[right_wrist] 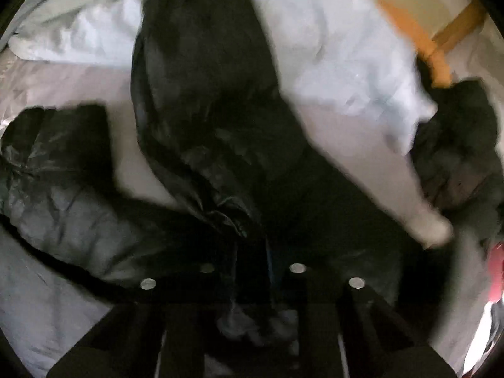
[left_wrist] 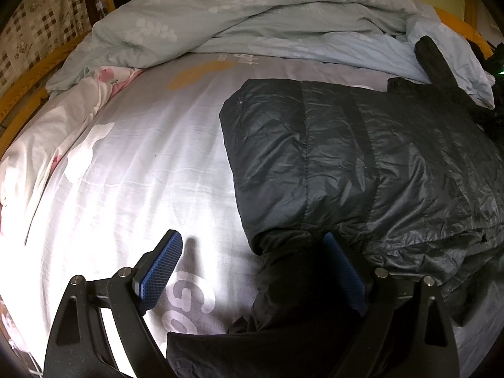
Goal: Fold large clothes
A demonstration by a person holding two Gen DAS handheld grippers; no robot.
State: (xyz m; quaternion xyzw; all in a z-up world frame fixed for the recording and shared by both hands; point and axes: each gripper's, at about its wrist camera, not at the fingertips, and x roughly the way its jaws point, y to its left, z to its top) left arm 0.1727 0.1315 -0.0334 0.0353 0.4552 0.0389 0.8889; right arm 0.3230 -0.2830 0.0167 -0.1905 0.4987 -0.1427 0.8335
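A black quilted puffer jacket [left_wrist: 362, 163] lies partly folded on the white bed sheet [left_wrist: 135, 163], right of centre in the left wrist view. My left gripper [left_wrist: 252, 271] is open, its blue pads [left_wrist: 160, 271] apart, at the jacket's near edge with a dark sleeve between them. In the blurred right wrist view my right gripper [right_wrist: 252, 261] is shut on a fold of the jacket [right_wrist: 201, 100], which hangs lifted and stretches away from it. The jacket's body [right_wrist: 63, 182] lies to the left.
A rumpled pale green duvet [left_wrist: 252, 15] is heaped along the far side of the bed. A flowered white cover [left_wrist: 47, 145] lies at the left. An orange wooden bed frame [right_wrist: 419, 44] runs behind. More dark clothing [right_wrist: 456, 151] sits at the right.
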